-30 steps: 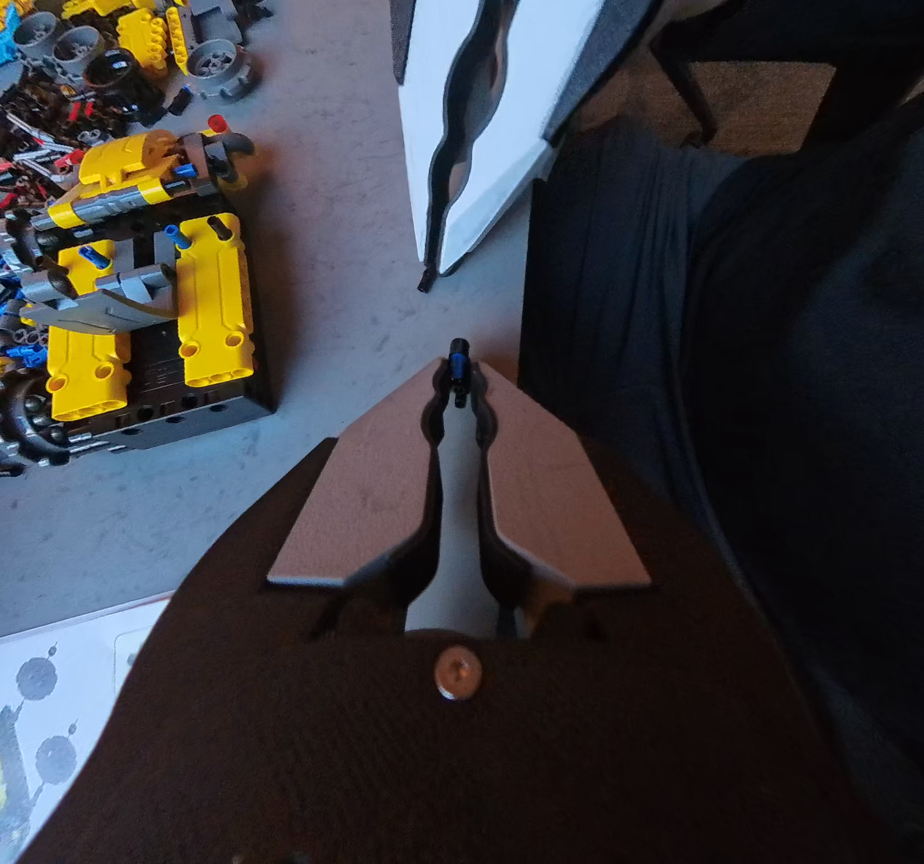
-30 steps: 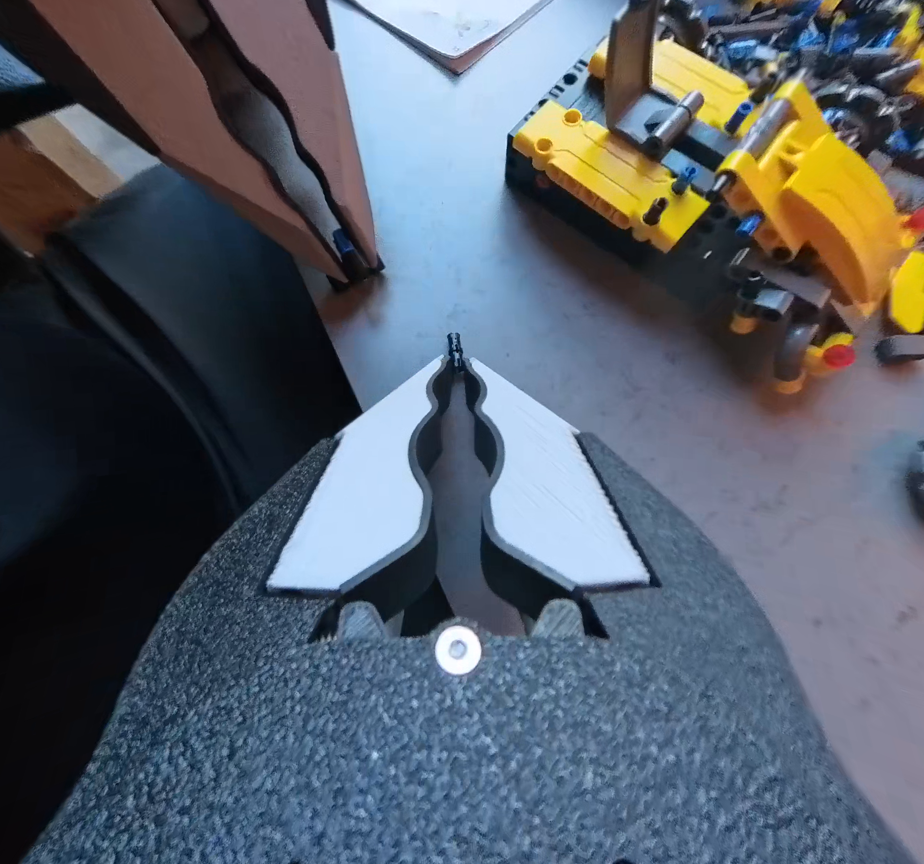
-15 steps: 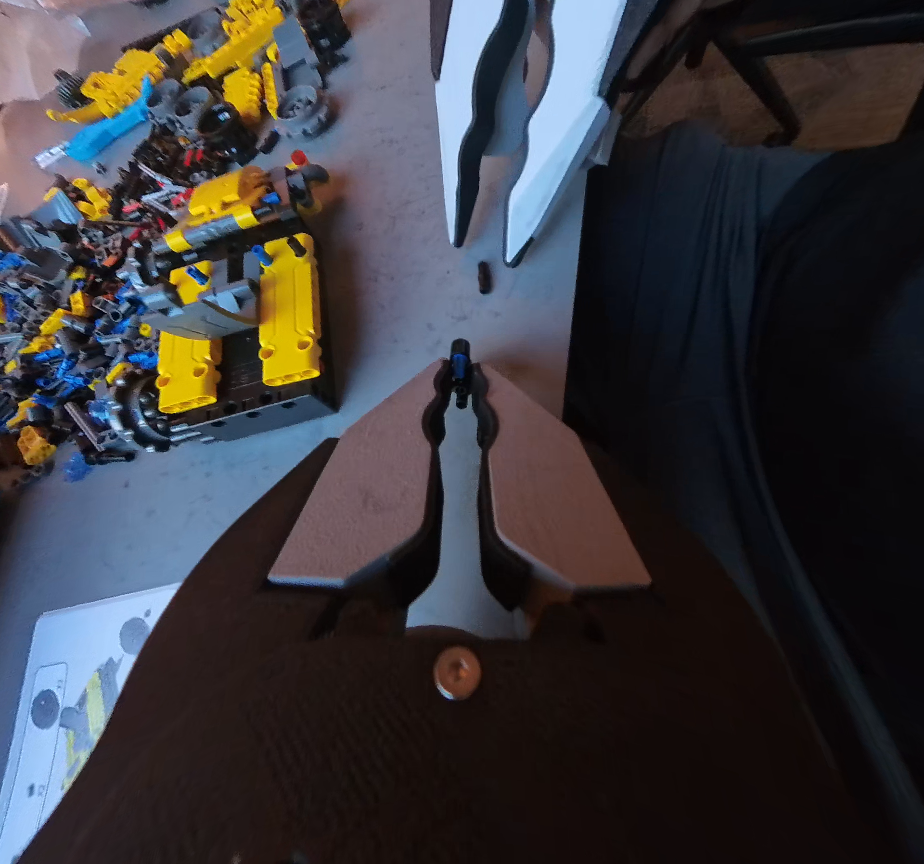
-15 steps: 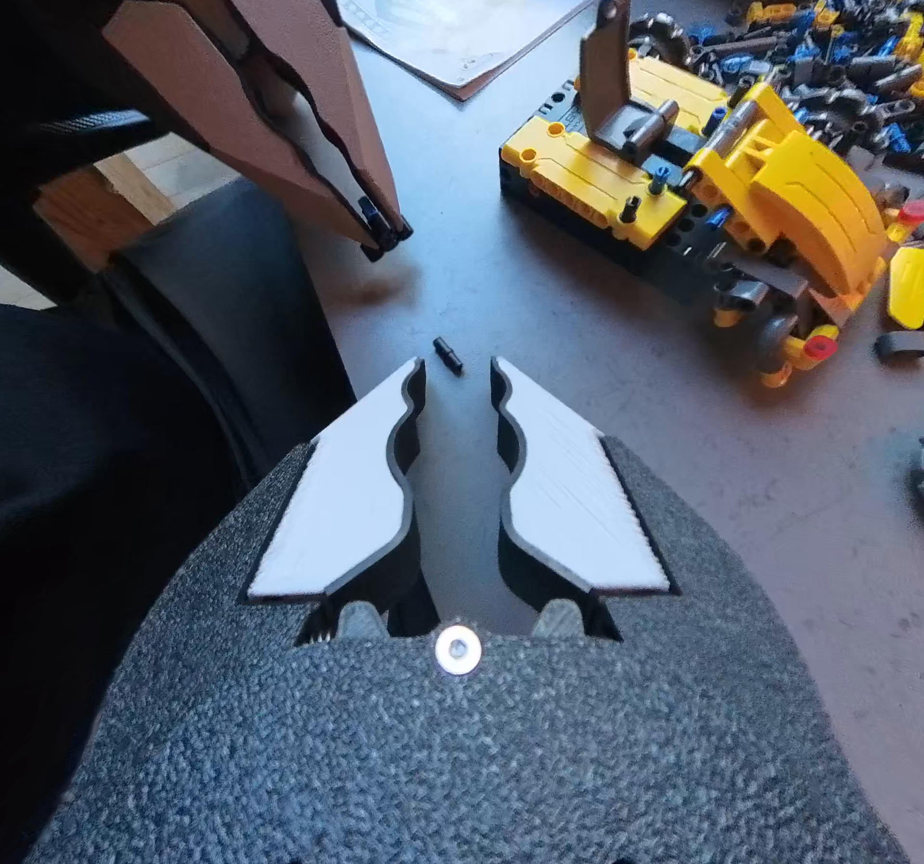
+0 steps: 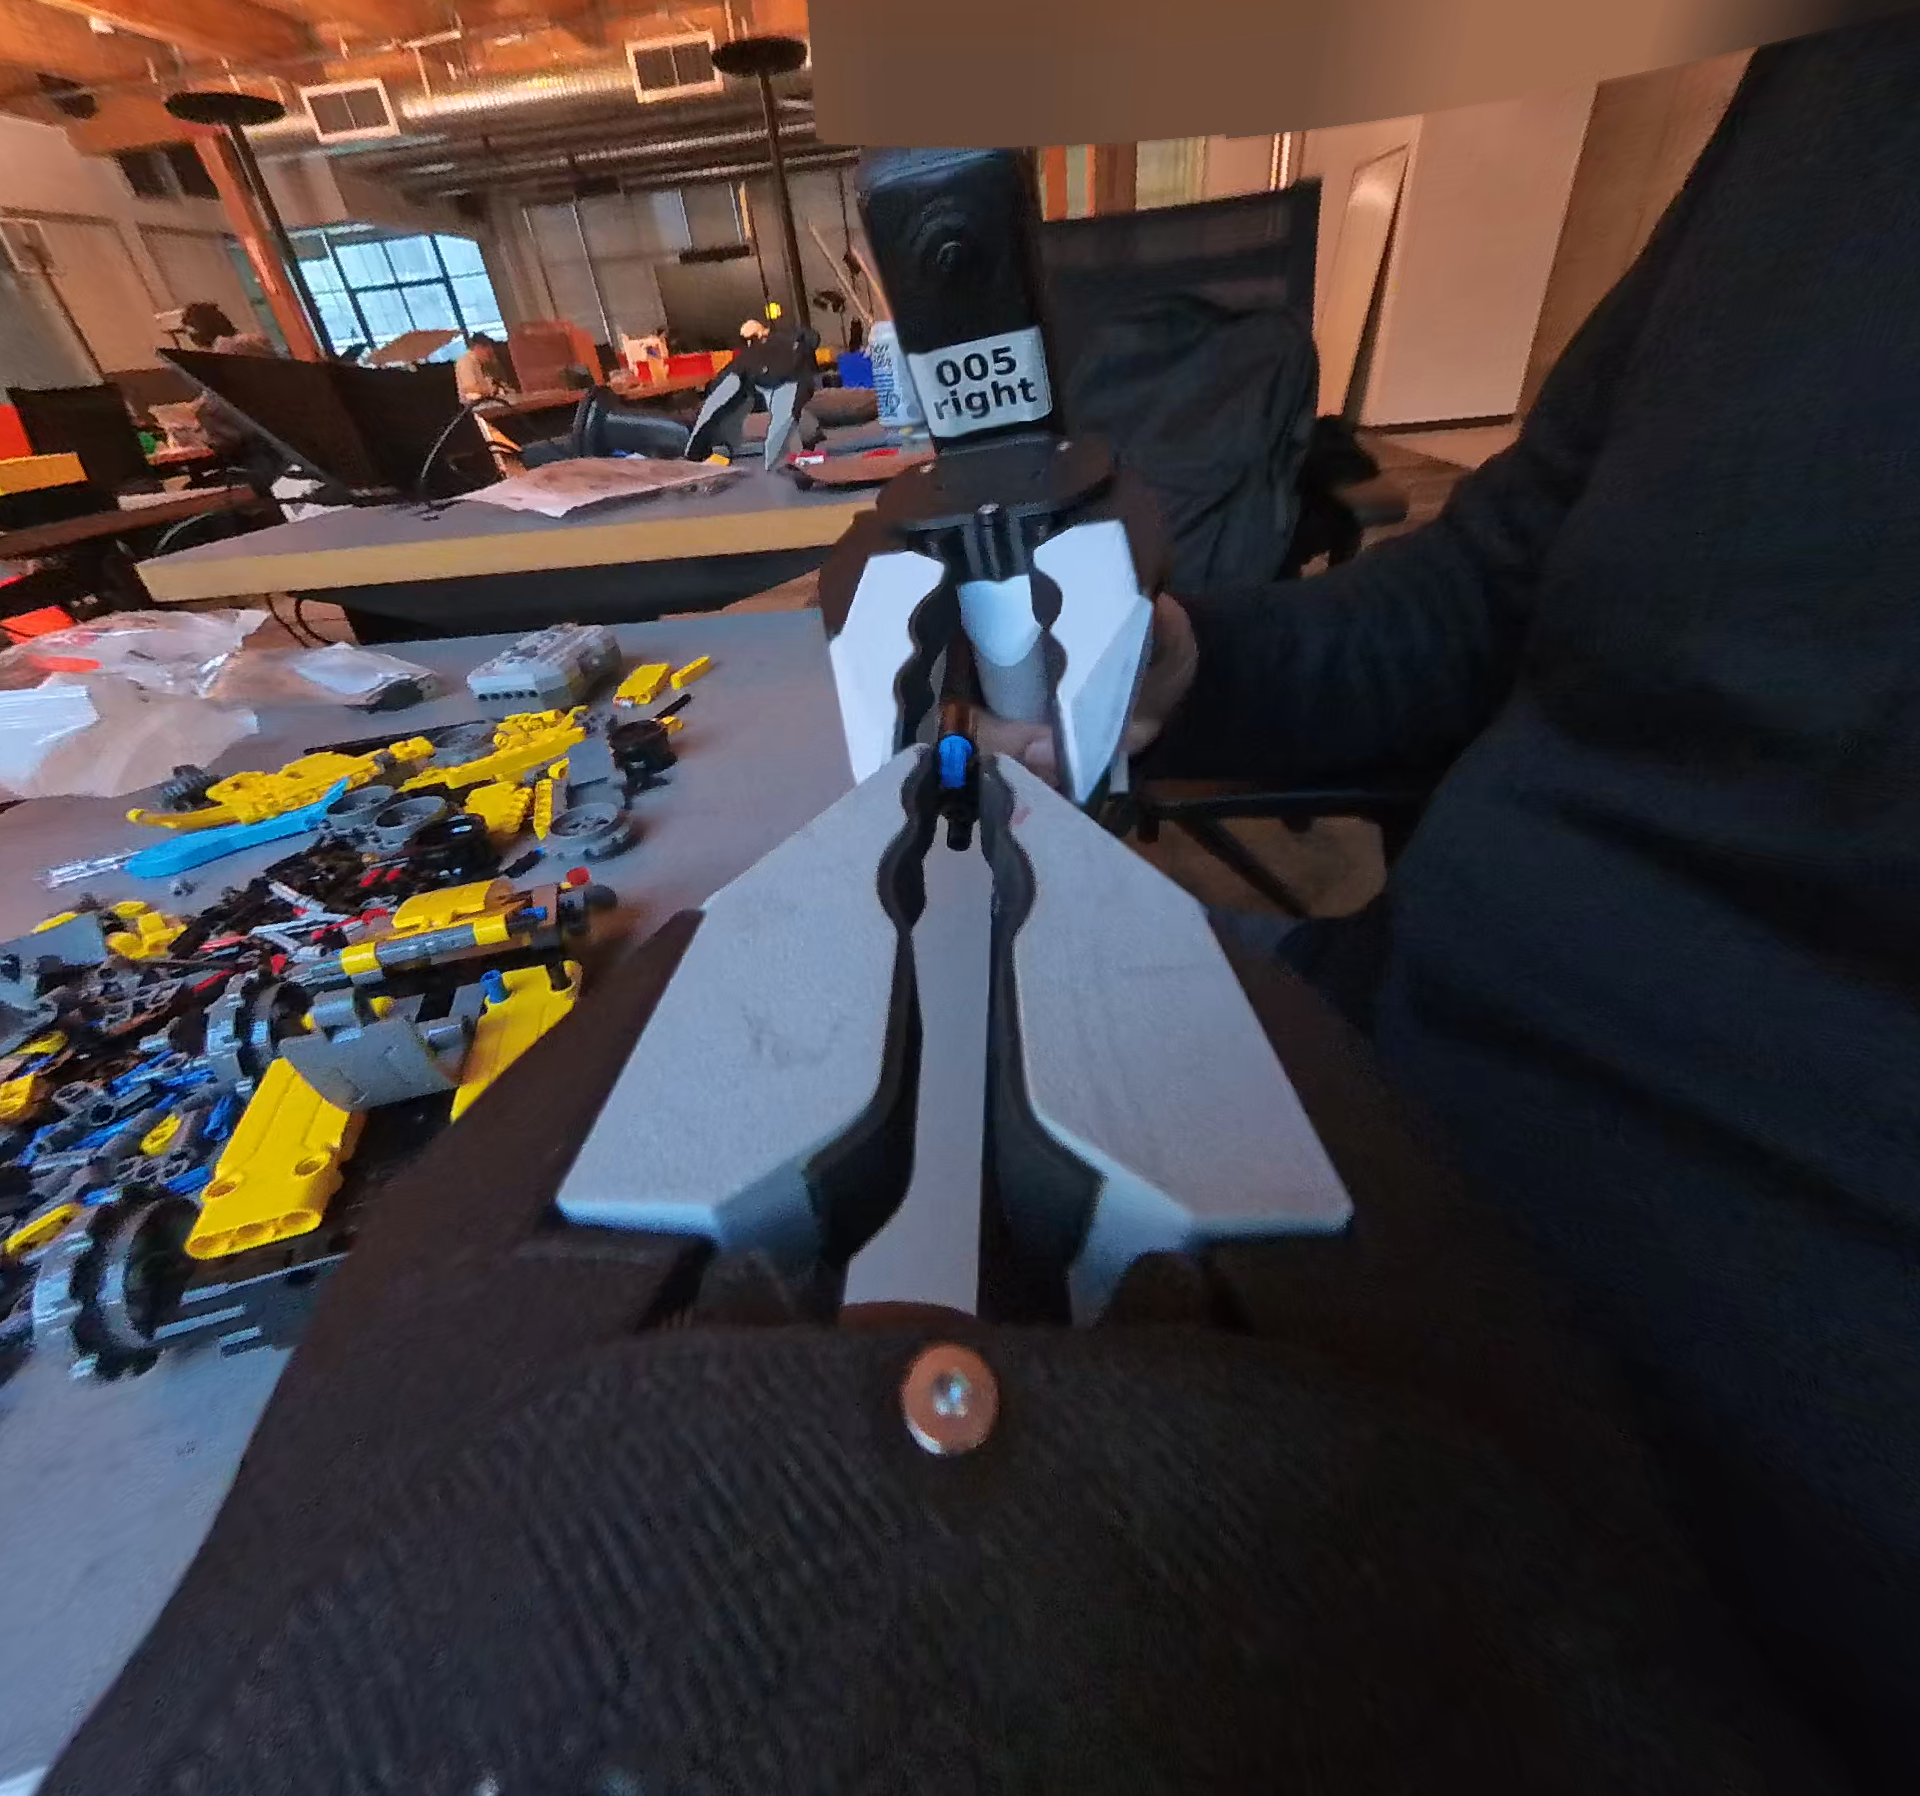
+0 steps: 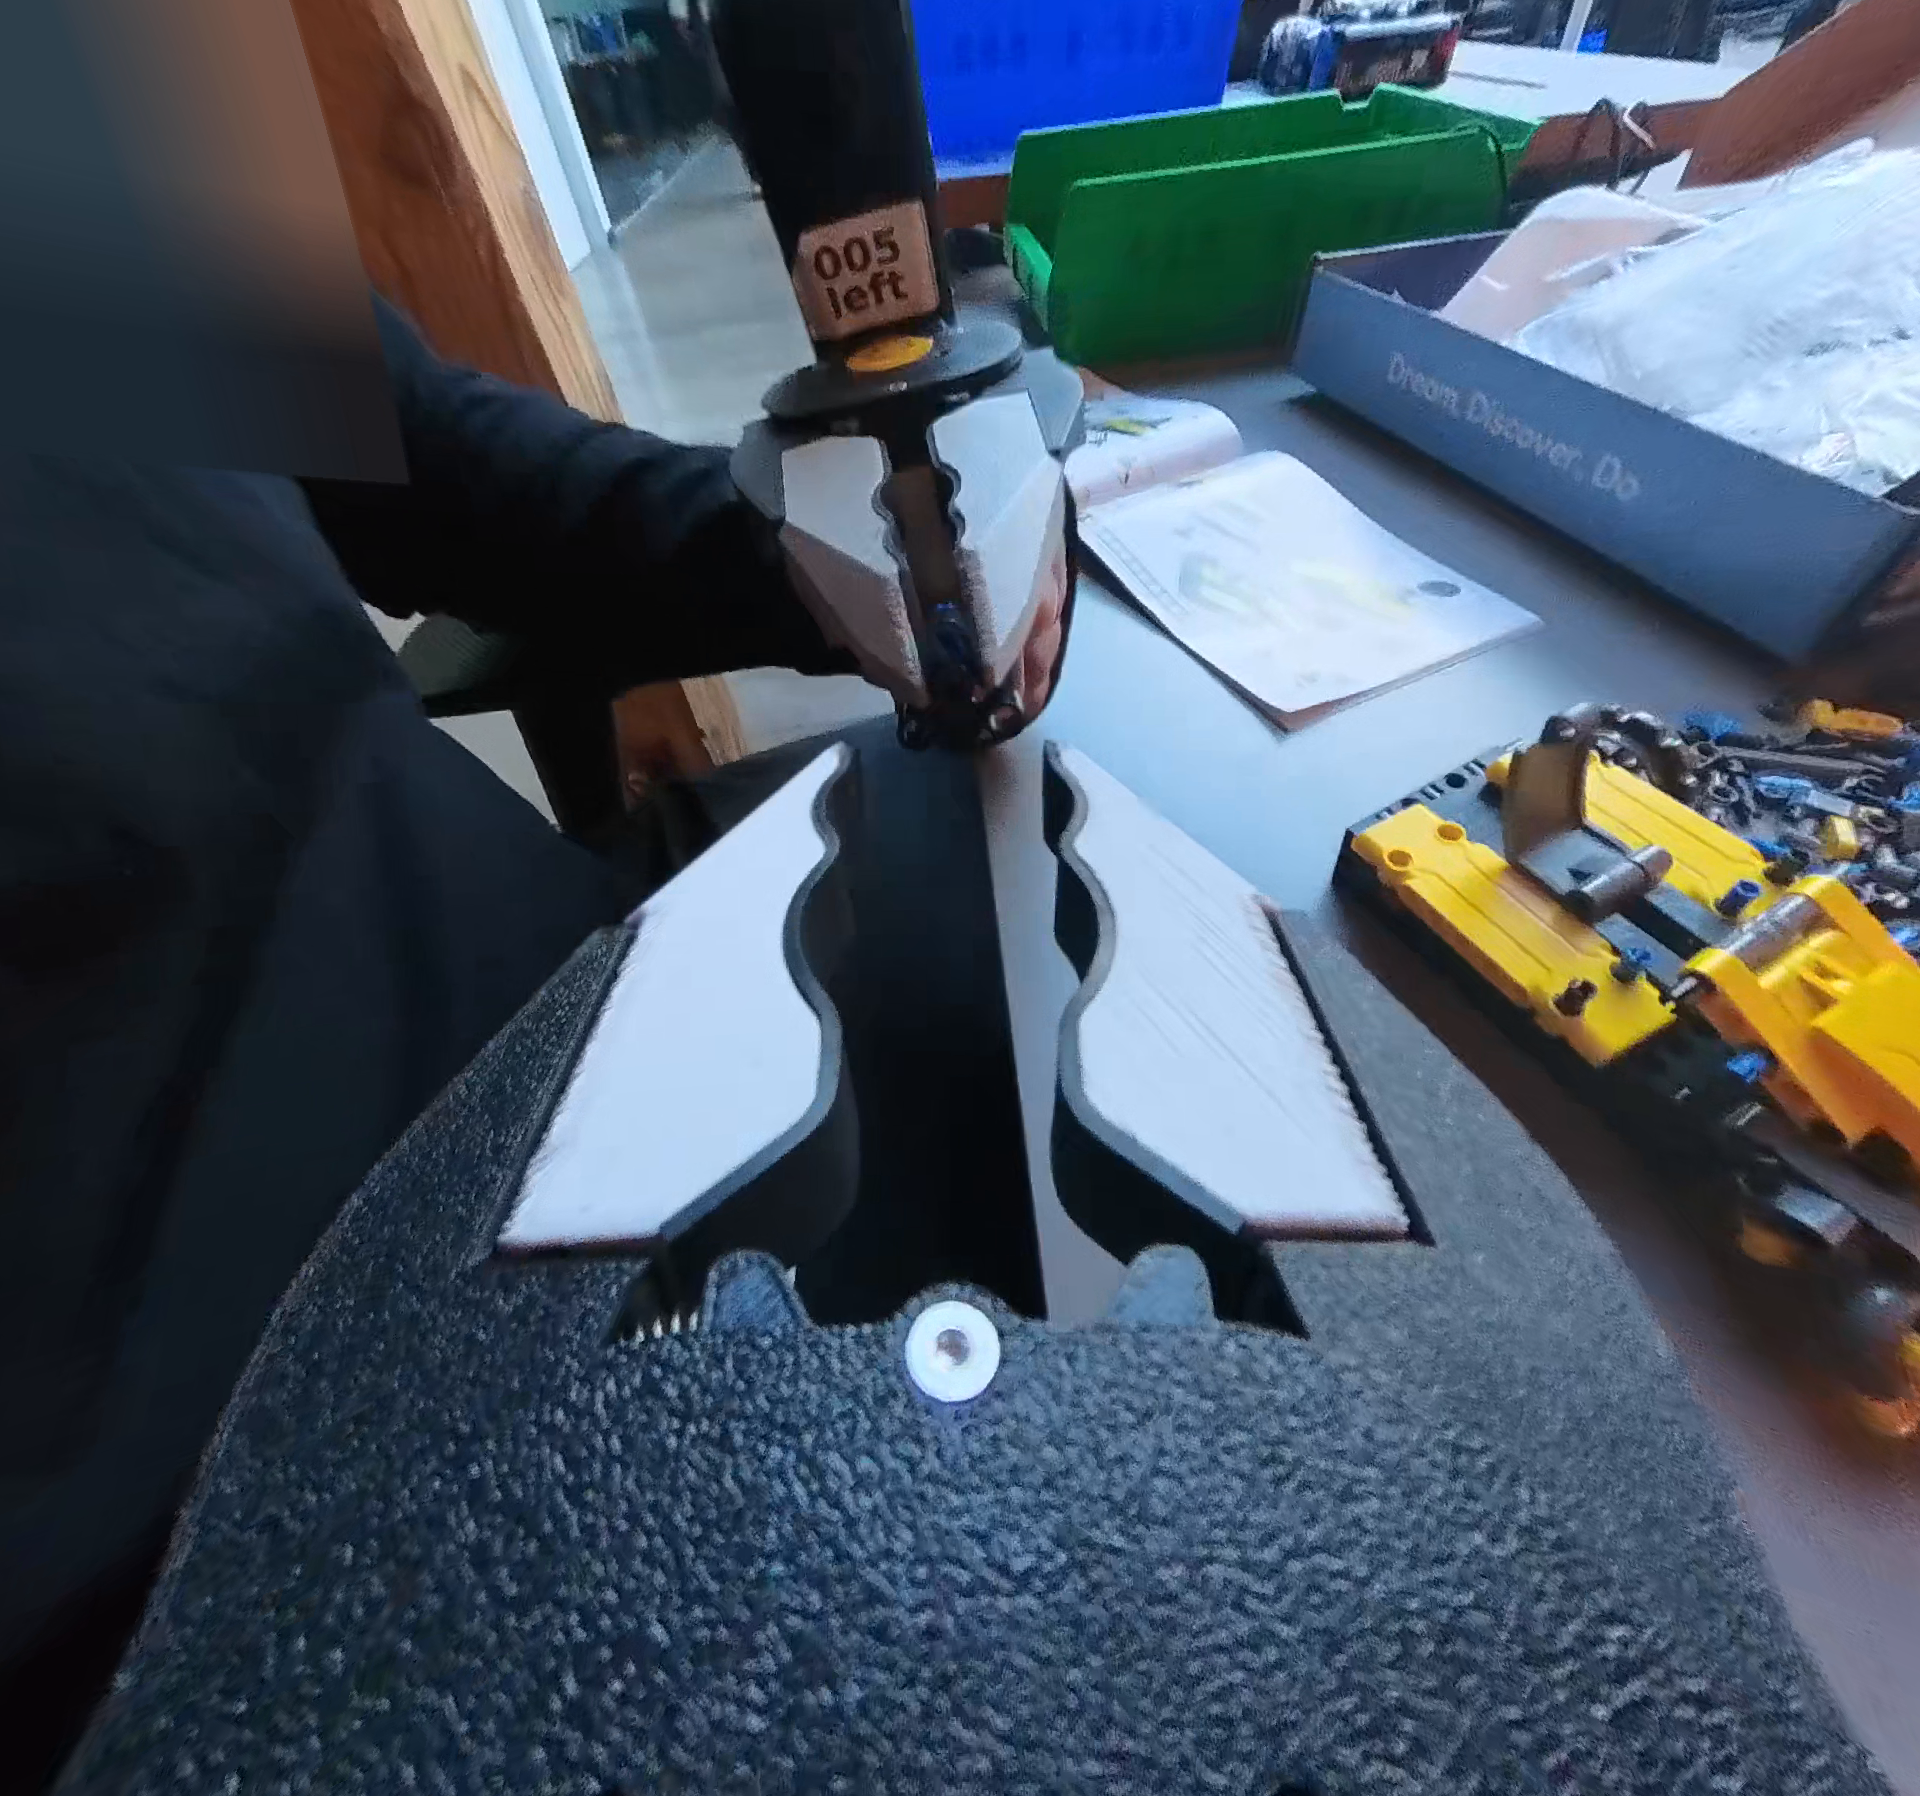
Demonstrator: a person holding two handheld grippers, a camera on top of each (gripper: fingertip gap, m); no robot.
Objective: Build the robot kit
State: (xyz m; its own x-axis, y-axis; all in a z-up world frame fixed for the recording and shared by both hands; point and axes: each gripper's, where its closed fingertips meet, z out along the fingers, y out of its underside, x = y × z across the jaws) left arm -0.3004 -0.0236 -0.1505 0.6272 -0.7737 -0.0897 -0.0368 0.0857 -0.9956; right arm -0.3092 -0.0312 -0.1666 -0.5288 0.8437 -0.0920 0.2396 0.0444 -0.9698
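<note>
My left gripper [image 5: 954, 790] is shut on a small blue and black connector pin [image 5: 952, 767], held up off the table. My right gripper [image 6: 948, 759] is open and empty. The two grippers point tip to tip, close together over the table's near edge. In the left wrist view the right gripper [image 5: 982, 749] stands just behind the pin with its white fingers [image 5: 1091, 655] spread. In the right wrist view the left gripper [image 6: 951, 697] shows the blue pin [image 6: 945, 629] between its tips.
A part-built yellow and black brick model [image 5: 312, 1071] [image 6: 1621, 925] lies on the grey table [image 5: 748, 738] among several loose pieces [image 5: 416, 811]. An instruction booklet [image 6: 1299, 583], a grey box [image 6: 1610, 458] and a green bin [image 6: 1247, 219] lie beyond. A person in dark clothing sits close. Less than 4 cm separates the two grippers' tips.
My right gripper opened and let a small black pin drop on the table. Both grippers then rose and tilted up to face each other. The left stayed shut on its pin.
</note>
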